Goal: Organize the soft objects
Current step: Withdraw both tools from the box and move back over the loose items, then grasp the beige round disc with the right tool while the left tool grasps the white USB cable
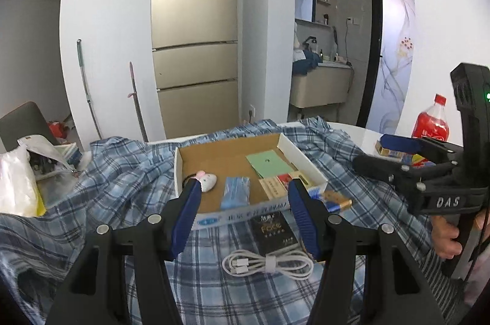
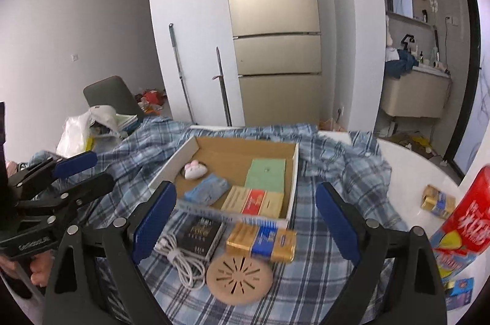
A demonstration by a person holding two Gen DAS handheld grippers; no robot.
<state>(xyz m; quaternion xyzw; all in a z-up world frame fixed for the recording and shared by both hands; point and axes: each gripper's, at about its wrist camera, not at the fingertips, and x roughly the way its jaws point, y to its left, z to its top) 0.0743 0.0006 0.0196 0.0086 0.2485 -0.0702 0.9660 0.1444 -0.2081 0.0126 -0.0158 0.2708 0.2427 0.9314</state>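
Note:
A blue plaid shirt (image 1: 122, 171) lies rumpled over the table, and a shallow cardboard tray (image 1: 177, 168) sits on it. The tray holds a pink-and-white plush (image 1: 208, 181), a folded light-blue cloth (image 1: 235, 191), a green square (image 1: 269, 164) and some small boxes. My left gripper (image 1: 245, 193) hovers open at the tray's near edge with nothing between its fingers. My right gripper (image 2: 245, 196) is open wider, also empty, above the tray's (image 2: 294, 171) front rim, with the plush (image 2: 194, 168) and blue cloth (image 2: 208, 188) ahead. Each gripper shows at the side of the other's view.
In front of the tray lie a white coiled cable (image 1: 266, 263), a black box (image 1: 272, 228), a round beige disc (image 2: 239, 276) and a gold-and-blue pack (image 2: 263, 239). A red bottle (image 2: 465, 214) stands at the right, a plastic bag (image 1: 15, 181) at the left.

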